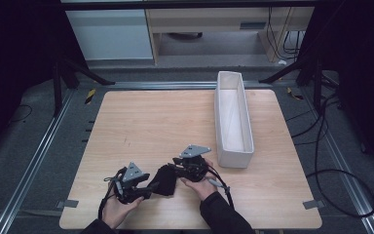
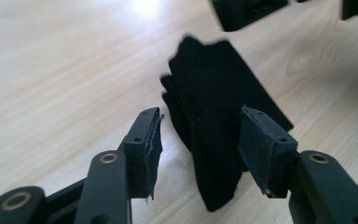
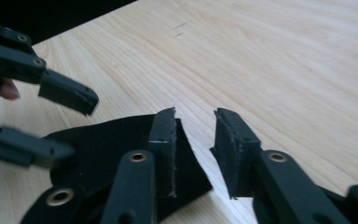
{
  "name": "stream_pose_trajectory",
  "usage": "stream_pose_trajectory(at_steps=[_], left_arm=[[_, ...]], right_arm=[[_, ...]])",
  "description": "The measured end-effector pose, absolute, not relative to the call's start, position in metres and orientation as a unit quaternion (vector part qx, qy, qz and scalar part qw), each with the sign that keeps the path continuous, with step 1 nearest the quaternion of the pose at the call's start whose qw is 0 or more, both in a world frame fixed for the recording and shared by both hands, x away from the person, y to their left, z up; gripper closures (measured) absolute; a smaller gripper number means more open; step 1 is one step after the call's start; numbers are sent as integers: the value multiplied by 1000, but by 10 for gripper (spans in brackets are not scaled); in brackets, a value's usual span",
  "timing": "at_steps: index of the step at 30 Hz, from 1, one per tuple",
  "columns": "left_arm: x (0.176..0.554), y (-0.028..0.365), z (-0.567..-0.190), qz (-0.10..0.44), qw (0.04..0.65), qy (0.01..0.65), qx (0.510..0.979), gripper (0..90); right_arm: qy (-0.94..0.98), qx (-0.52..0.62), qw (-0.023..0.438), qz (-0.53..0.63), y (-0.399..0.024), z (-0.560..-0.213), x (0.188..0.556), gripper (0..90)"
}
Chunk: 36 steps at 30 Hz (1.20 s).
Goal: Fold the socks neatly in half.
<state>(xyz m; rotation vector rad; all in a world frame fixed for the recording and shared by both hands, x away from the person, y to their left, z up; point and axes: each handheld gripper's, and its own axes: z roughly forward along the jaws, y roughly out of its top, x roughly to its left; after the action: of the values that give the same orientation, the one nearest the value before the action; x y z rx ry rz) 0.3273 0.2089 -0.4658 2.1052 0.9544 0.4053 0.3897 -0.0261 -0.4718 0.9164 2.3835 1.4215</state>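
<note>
At the near edge of a wooden table (image 1: 141,117), a person's two hands hold a claw each over a folded black cloth (image 1: 164,180) lying on the wood. The left claw (image 1: 152,185) stands spread, the cloth between its pads, neither seen pressing it. The right claw (image 1: 174,162) is also spread, its pads apart just above the cloth's edge, gripping nothing. Farther back on the right stands a long white fabric bin (image 1: 232,117), open-topped and empty, with bare table between it and the cloth
</note>
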Motion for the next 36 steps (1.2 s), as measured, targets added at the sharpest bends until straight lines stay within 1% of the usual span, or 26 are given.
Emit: stream_pose_trajectory(at_steps=[3,6,7,10,15,24,31,36], left_arm=[[328,209,-458,172,391,375,823,494],[333,208,-457,176,383,378,824,503],[337,207,-459,178,375,382,826,504],[343,207,-466,175,364,389,828,504],[343,209,-470,175,359,394,828,503],[342,217,-475,176,352,406,825,507],[342,220,-477,178,348,407,826,511],[341,224,-479,178,345,408,826,514]], right_arm=[[808,313,123,484,-37,-466,384,616],[802,322,130,486,-47,-465,379,578],[800,325,130,487,-49,-465,378,564],[793,340,128,489,-57,-467,373,483],[787,353,119,493,-64,-474,364,422],[781,359,83,505,-55,-478,362,355],[784,359,44,505,-34,-482,363,304],[790,353,32,501,-20,-485,363,291]])
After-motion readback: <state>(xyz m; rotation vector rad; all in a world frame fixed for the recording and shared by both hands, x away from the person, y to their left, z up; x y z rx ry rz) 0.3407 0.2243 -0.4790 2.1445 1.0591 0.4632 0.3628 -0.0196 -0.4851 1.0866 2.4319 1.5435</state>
